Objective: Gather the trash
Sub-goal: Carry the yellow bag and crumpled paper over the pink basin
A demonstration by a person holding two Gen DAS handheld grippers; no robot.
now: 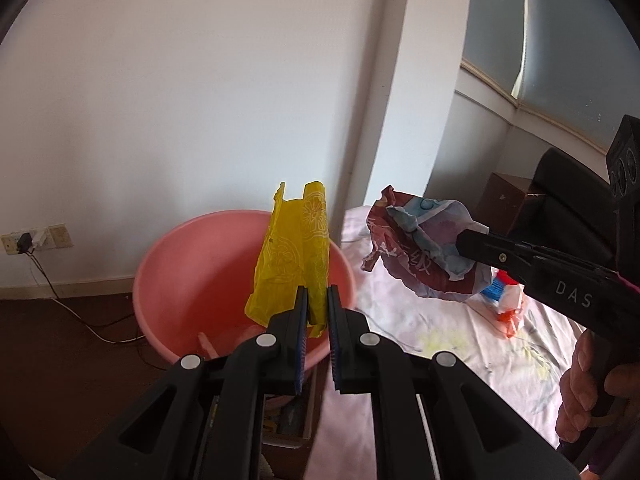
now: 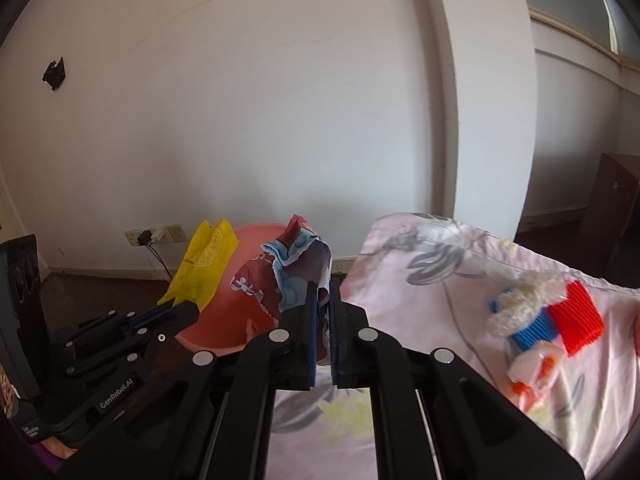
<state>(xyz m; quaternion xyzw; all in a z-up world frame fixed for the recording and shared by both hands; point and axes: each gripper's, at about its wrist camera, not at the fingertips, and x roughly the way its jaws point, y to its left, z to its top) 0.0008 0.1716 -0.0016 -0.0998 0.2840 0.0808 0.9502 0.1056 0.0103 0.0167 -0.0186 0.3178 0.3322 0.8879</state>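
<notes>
Left wrist view: my left gripper (image 1: 318, 308) pinches a yellow bag (image 1: 294, 264) over the pink basin (image 1: 168, 280); my right gripper (image 2: 322, 320) clamps a crumpled wrapper (image 2: 280, 280) beside it. Neither is dropped yet; more litter (image 2: 544, 320) lies on the bedsheet (image 2: 432, 264).

wall socket (image 1: 38, 238) with plug, left of white wall | floral bedsheet (image 2: 460, 272) | dark wooden cabinet (image 2: 614, 204) at right

White walls (image 2: 260, 120), dark wooden floor (image 1: 60, 340), a floral-sheeted bed (image 2: 460, 272), window (image 1: 560, 40) at right.
</notes>
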